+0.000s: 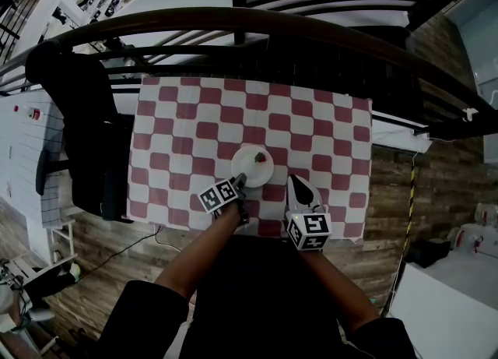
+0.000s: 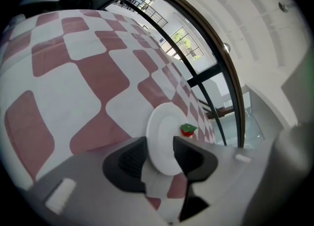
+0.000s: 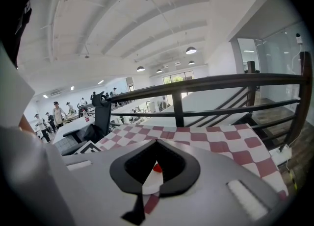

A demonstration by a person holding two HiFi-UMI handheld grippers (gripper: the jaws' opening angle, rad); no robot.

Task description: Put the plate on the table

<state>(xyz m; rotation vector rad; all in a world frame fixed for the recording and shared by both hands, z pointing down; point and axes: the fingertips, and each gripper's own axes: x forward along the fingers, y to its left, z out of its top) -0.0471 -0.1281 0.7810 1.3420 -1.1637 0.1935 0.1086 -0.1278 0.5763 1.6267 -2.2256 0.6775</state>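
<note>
While table point(image 1: 179, 124) spreads under both grippers, plate point(image 2: 164, 141) lies flat on it, rim between left gripper point(image 2: 161, 149) jaws, spread wide, not pinching. Right gripper point(image 1: 299, 181) just beside, closed, empty. Small red item point(image 2: 187, 130) on plate's far side.

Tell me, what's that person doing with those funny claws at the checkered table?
A person holds one claw in each hand over a table covered with a red-and-white checkered cloth. A white plate with a small red and green thing on it sits on the cloth. The left claw is open, with the plate's near rim between its jaws but not squeezed. The right claw is shut and empty, next to the plate. The plate looks already set down.
</note>
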